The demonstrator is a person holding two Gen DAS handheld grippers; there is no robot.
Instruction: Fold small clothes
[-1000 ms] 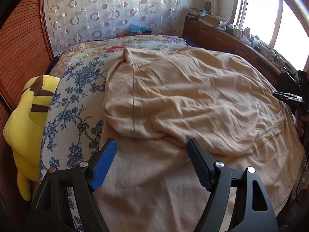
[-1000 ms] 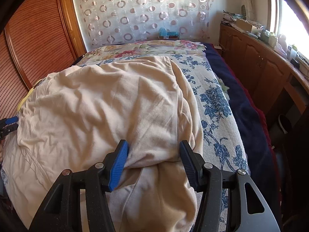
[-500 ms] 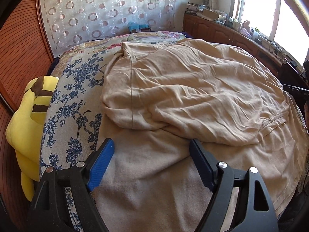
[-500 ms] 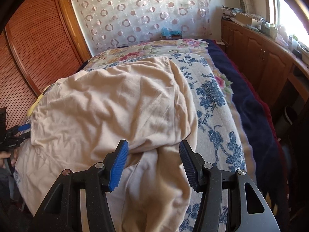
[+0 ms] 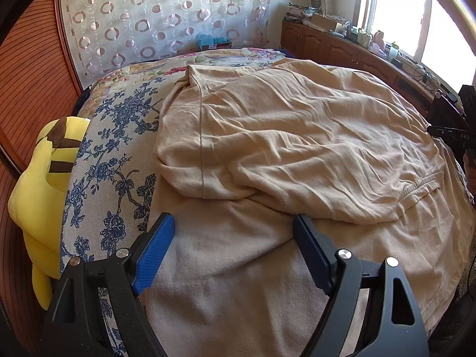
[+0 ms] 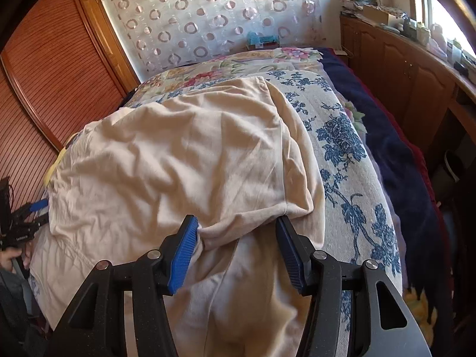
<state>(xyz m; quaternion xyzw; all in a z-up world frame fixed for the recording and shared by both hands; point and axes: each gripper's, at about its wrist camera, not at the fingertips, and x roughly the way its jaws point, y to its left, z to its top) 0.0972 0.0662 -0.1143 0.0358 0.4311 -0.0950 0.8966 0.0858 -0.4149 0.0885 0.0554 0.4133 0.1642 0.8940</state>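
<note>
A beige T-shirt (image 5: 297, 148) lies spread on the bed, its far part folded over toward me in a wrinkled layer. It also shows in the right wrist view (image 6: 184, 160). My left gripper (image 5: 235, 238) is open over the shirt's near left part, fingers apart and holding nothing. My right gripper (image 6: 238, 235) is open; the folded edge of the shirt lies between its blue pads (image 6: 183, 253), which are not closed on it. Each gripper shows at the edge of the other's view.
The bed has a blue-flowered cover (image 5: 113, 154) and a dark blue blanket (image 6: 395, 160) on the right. A yellow plush toy (image 5: 38, 184) lies at the bed's left edge. Wooden cabinets (image 6: 410, 68) run along the window side; a wooden sliding door (image 6: 50, 68) stands left.
Both grippers have drawn back slightly from the shirt and stayed open. The shirt's folded layer lies as before.
</note>
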